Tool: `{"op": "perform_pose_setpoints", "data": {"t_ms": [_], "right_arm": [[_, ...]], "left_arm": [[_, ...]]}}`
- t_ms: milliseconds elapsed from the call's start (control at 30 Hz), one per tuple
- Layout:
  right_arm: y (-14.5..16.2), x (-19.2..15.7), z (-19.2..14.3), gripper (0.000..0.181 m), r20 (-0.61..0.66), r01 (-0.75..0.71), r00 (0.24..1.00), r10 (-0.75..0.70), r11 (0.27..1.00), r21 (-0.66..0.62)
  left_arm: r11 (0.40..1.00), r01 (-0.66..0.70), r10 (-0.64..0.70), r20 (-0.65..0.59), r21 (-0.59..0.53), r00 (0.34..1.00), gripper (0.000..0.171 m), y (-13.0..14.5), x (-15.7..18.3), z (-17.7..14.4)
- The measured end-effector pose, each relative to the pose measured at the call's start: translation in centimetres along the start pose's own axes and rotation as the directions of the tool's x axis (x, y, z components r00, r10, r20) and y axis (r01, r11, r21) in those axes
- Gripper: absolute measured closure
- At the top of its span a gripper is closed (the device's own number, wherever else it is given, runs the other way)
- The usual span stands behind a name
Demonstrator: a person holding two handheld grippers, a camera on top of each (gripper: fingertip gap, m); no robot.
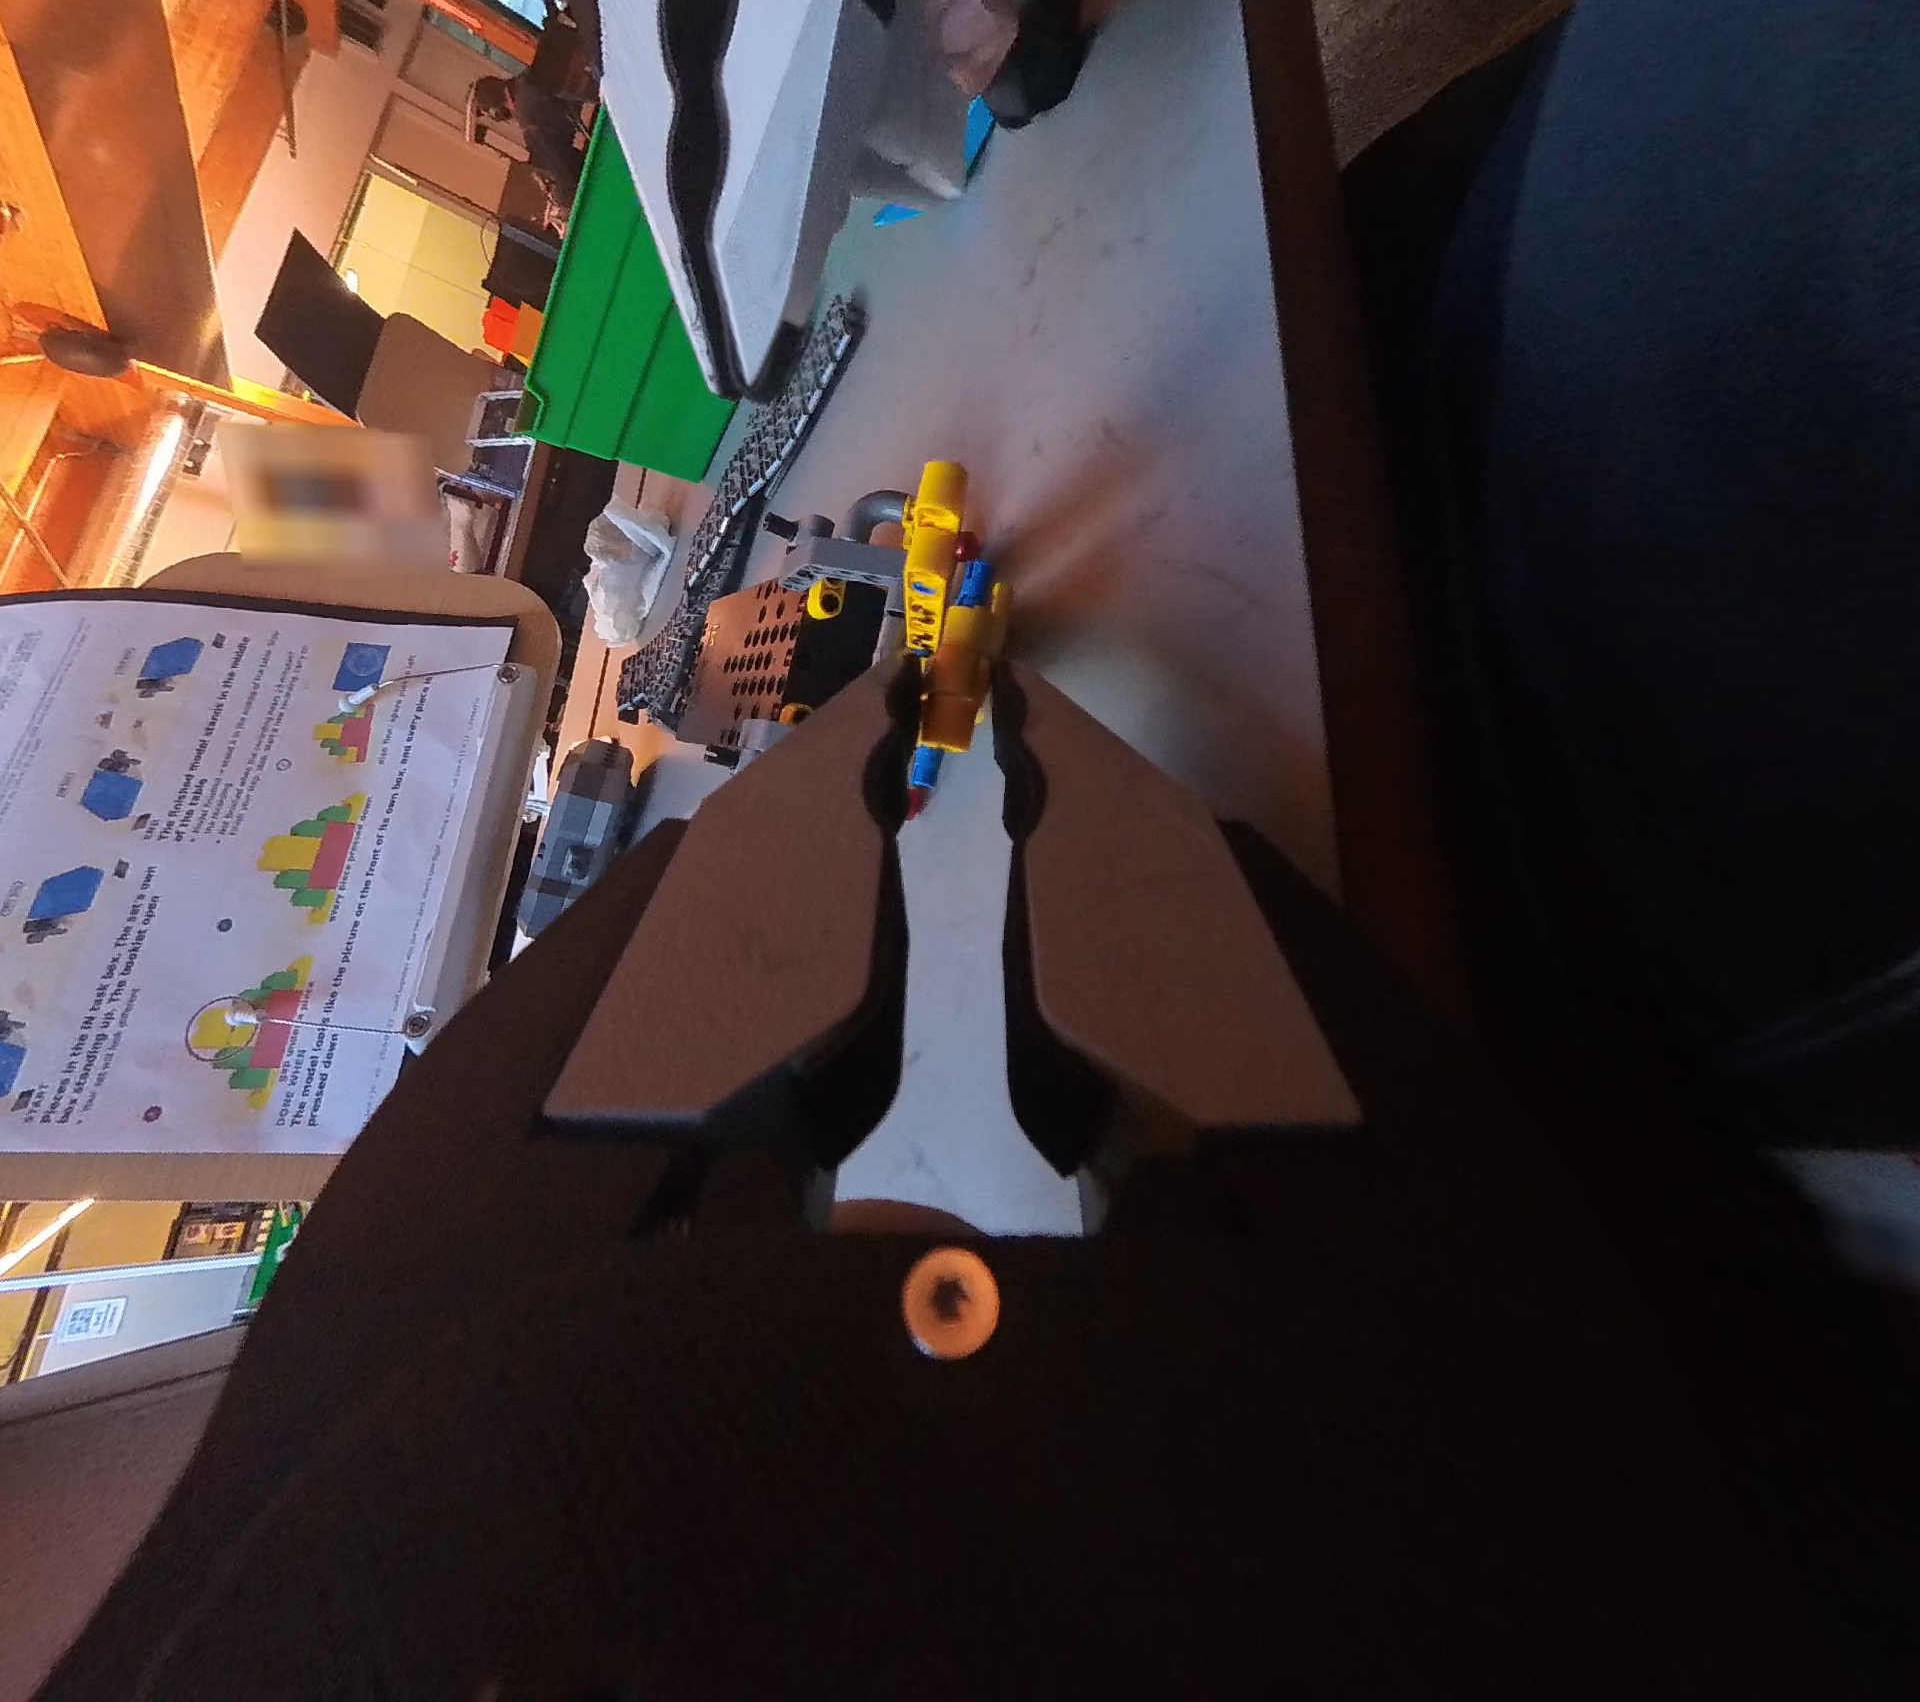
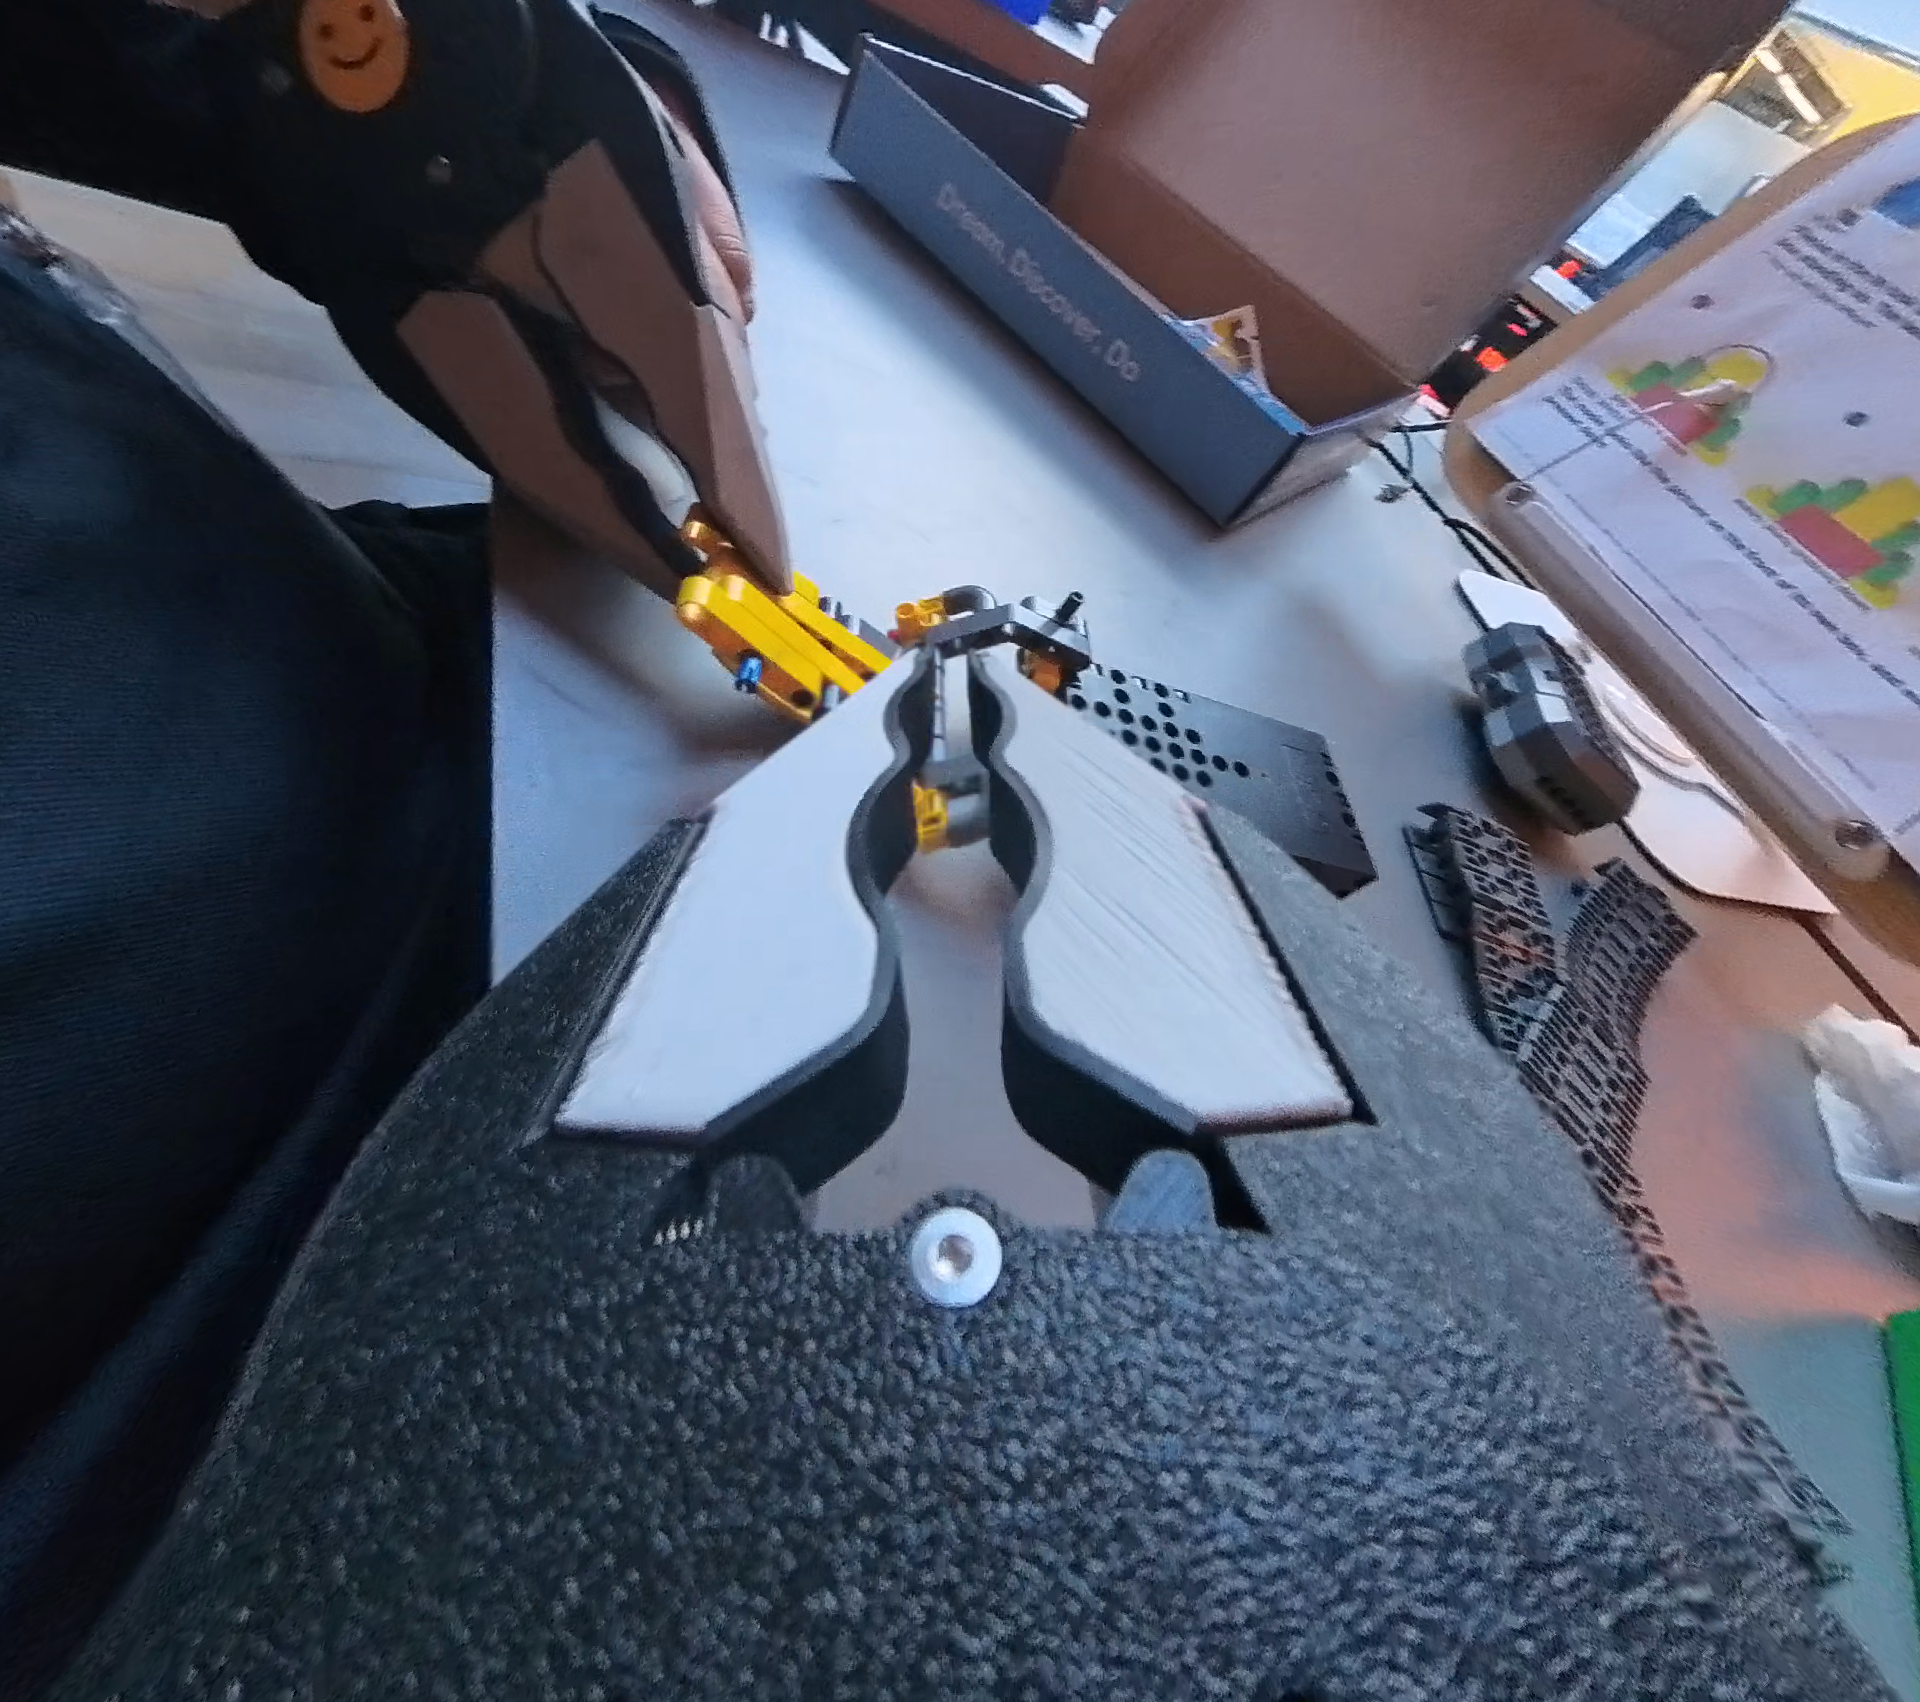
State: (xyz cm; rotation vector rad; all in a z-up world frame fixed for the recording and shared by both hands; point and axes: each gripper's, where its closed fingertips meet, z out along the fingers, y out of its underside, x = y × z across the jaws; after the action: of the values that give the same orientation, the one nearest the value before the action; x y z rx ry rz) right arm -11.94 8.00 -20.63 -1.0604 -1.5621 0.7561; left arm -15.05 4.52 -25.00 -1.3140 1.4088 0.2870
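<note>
At the near edge of a pale grey table (image 2: pixel 935 426), two hand-held grippers meet on a small toy-brick model. Left gripper (image 1: pixel 951 696), its jaws closed on the model's yellow arm assembly (image 1: pixel 940 603), pins that end close to the table's surface. Right gripper (image 2: pixel 940 717) has its jaws nearly shut around the grey and black frame (image 2: pixel 997 629) at the model's middle, though whether the pads truly bite is hard to judge from this angle. Pinned plastic of this kind looks light, stiff and slick, and its joints seem liable to pop apart; the solid beams appear safer holds than the thin pins. Beside the frame lies a black perforated block (image 2: pixel 1226 759). Farther off sit loose black tread links (image 2: pixel 1507 925), a grey motor unit (image 2: pixel 1548 738), an open dark box (image 2: pixel 1060 333) and an illustrated instruction sheet (image 2: pixel 1766 509).
</note>
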Motion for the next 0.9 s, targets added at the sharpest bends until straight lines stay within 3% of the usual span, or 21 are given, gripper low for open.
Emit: {"op": "perform_pose_setpoints", "data": {"t_ms": [233,367,467,900], "right_arm": [[0.5,-0.1,0.4,0.181,-0.002,0.020,1.000,-0.020,0.999,-0.034],[1.1,2.5,0.4,0.181,-0.160,-0.003,0.987,-0.008,0.998,-0.069],[1.8,3.4,0.5,0.181,-0.203,-0.013,0.979,-0.009,0.994,-0.105],[2.2,3.2,0.9,0.181,-0.199,0.019,0.979,-0.047,0.990,-0.140]], "left_arm": [[1.000,-0.015,0.015,0.013,-0.002,1.000,0.160,0.1,-0.1,0.1],[1.000,-0.003,0.003,0.019,0.000,1.000,0.159,0.0,-0.3,0.0],[1.000,-0.005,0.005,0.018,0.000,1.000,0.159,0.1,-0.2,0.0],[1.000,-0.013,0.013,0.023,-0.001,1.000,0.159,0.1,-0.2,0.0]]}}
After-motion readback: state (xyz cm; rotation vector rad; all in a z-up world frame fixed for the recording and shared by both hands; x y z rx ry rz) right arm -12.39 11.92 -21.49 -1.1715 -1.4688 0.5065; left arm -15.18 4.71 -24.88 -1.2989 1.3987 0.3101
